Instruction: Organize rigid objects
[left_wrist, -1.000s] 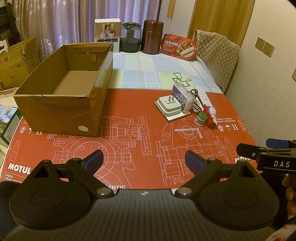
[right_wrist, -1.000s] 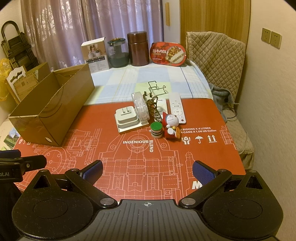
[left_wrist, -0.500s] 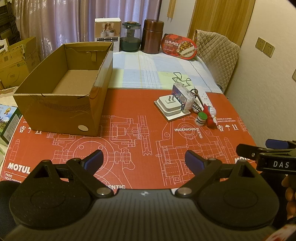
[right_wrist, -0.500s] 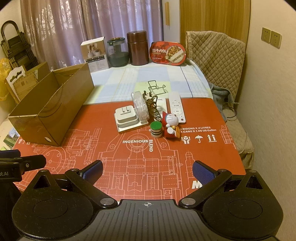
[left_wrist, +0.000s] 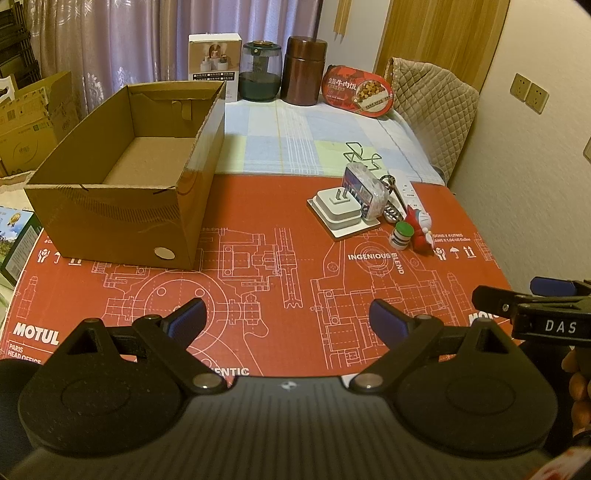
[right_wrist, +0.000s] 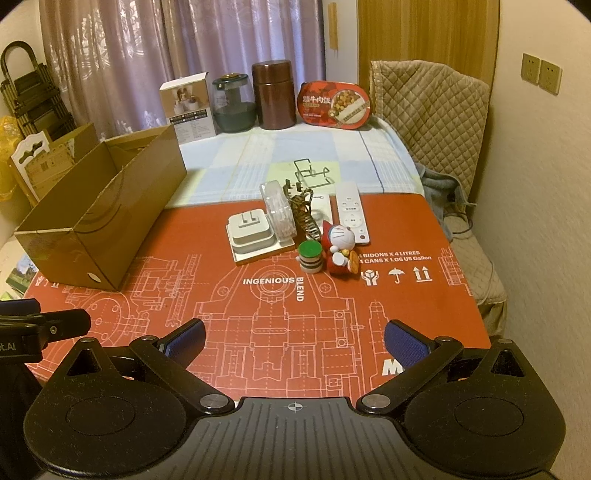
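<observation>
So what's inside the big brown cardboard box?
Nothing that shows: the brown cardboard box has a bare cardboard floor in the left wrist view. Its near wall hides the strip of floor right behind it, so something small there can't be ruled out.

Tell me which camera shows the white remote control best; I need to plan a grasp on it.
The right wrist view: the white remote control lies there in full length, buttons facing up, behind the red cat figurine. In the left wrist view only a sliver of it shows, behind the clutter.
</observation>
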